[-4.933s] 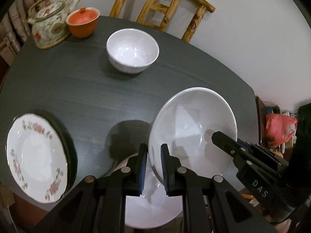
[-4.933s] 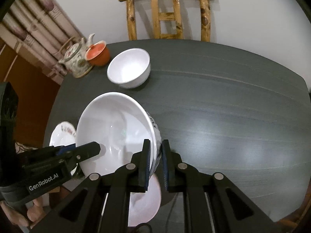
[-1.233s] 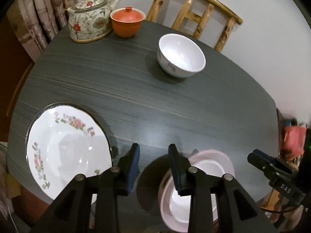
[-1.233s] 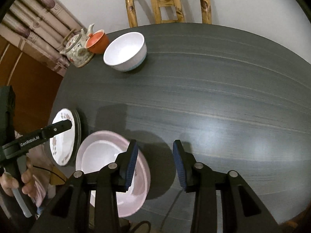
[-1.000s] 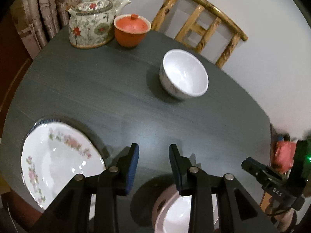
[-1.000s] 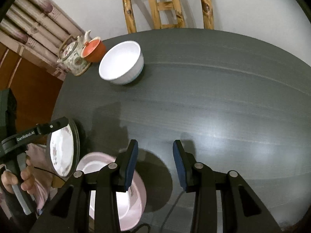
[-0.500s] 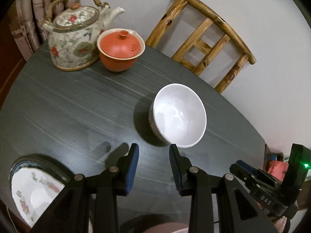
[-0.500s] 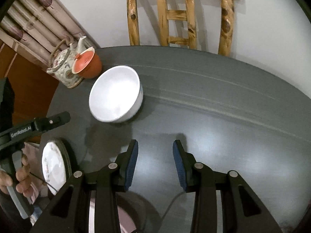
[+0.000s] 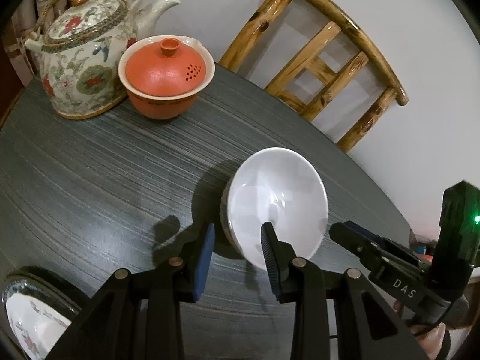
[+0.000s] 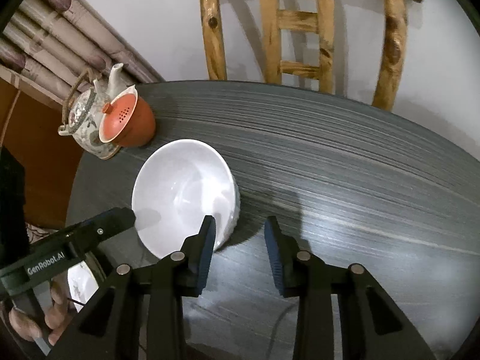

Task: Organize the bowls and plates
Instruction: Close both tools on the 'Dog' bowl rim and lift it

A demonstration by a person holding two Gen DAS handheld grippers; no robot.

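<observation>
A small white bowl stands on the dark table. My left gripper is open and straddles the bowl's near-left rim, one finger outside the wall and one over the inside. My right gripper is open too and straddles the opposite rim in the same way. I cannot tell whether any pad touches the bowl. A floral plate lies at the table's near-left edge, partly cut off.
A floral teapot and an orange lidded cup stand at the far left of the table. A wooden chair is behind the table. A hand holds the left gripper.
Both grippers were shut on a large white bowl; it now rests on a pink plate, out of view. Both have opened and moved forward to the small white bowl.
</observation>
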